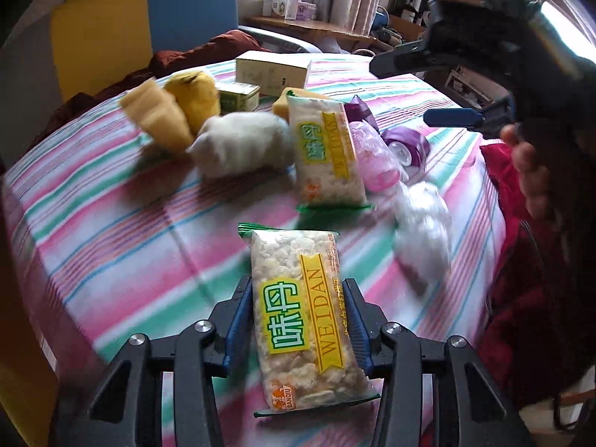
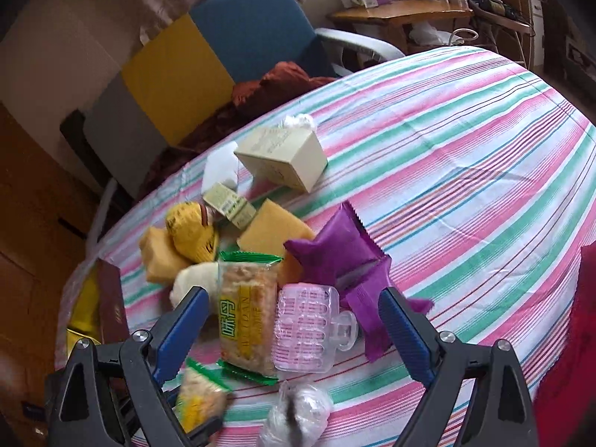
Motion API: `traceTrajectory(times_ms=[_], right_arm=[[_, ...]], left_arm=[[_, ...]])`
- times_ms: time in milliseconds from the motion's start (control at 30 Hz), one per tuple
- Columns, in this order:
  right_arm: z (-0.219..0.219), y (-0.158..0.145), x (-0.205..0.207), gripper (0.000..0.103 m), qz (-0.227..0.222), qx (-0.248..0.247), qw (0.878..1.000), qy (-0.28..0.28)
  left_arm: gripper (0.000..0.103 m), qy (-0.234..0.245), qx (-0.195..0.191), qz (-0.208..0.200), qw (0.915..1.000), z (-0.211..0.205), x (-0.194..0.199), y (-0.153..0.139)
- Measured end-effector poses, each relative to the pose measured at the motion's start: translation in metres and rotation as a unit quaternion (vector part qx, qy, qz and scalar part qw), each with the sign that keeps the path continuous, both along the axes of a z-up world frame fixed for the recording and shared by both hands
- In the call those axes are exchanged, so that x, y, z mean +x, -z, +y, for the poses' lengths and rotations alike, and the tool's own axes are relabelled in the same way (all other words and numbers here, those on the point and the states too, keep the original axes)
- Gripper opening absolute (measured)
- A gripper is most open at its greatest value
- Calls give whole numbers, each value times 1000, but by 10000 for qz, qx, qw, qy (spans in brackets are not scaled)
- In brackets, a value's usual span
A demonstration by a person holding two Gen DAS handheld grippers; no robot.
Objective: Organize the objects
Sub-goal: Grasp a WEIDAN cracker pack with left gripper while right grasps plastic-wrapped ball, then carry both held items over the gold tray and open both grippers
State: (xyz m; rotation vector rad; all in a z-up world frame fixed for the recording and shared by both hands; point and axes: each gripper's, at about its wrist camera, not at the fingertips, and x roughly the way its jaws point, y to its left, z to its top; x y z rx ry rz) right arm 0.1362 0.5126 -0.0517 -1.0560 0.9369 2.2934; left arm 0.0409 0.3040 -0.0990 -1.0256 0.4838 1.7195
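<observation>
Blue-padded L gripper [image 1: 298, 320], angled down, clamps rice-cracker pack [image 1: 301, 320]; R gripper [image 2: 294, 320] tilted down, jaws apart over pink clip [image 2: 303, 329].

Daylit fisheye views, sharp near centre, smeared in places.
Window light [image 1: 570, 15] glares upper right; edges curve and darken; the white plush toy [image 1: 238, 141] and wrapped bundle [image 2: 294, 417] show motion blur.

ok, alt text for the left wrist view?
The left gripper has a WEIDAN rice-cracker packet between its blue pads above a striped tablecloth. Behind lie a second identical packet, plush toys and boxes; the right gripper hovers upper right.
</observation>
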Motion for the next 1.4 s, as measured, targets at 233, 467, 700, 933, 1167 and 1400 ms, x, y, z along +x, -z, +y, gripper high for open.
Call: traceTrajectory(times_ms=[233,467,700,933,1167,1400], right_arm=[[-11,-6,13,93,-167,-72,9997,138],[-61,9,10,86,-1203,-40,9923,-304],[-72,30,2,63,-1869,107,9821,-200],[-80,26,4,40,-1668,205,9855,-235],[-91,-27,0,40,-636,331,9947,-743],[-169,-60,-80,40,72,495,9769,-2079]], left_arm=[[47,-79,55,-54,9999,-25,4,-1],[47,-150,177,-109,9997,-30,1,0],[47,-134,271,-80,9995,-35,2,1],[47,-161,343,-53,9993,-38,3,-1],[46,-333,1064,-116,9937,-76,-3,-46],[47,-1916,1652,106,9674,-173,-54,-91]])
